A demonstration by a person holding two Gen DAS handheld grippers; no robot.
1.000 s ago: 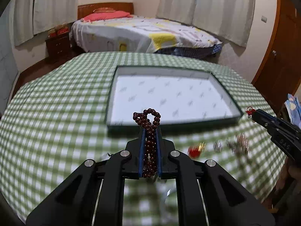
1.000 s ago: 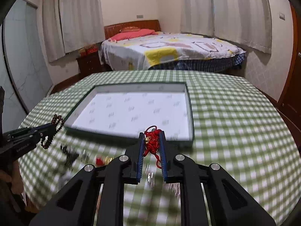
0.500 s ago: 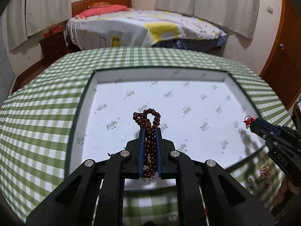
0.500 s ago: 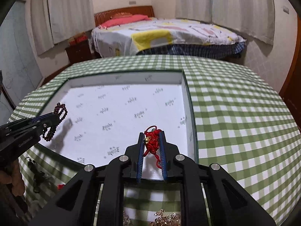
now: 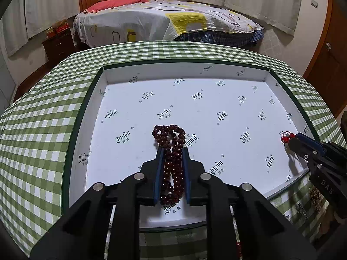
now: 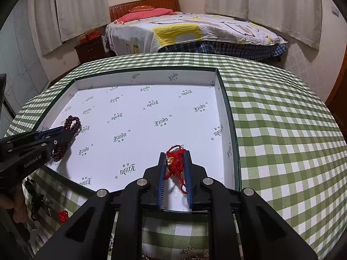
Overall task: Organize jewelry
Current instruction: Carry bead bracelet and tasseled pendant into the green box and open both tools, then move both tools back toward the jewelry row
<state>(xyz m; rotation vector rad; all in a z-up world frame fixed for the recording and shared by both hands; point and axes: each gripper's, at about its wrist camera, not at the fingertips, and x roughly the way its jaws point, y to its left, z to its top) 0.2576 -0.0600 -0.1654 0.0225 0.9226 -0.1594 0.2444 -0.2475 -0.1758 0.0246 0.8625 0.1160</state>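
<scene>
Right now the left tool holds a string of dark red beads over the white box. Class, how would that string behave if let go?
The bead string probably flops: it droops in loops past the left gripper. Round beads may roll a little, though the box wall should stop them. It looks light for its size.

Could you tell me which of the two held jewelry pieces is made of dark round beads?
The bead bracelet in the left claw; the right claw holds a red knotted cord charm instead.
</scene>
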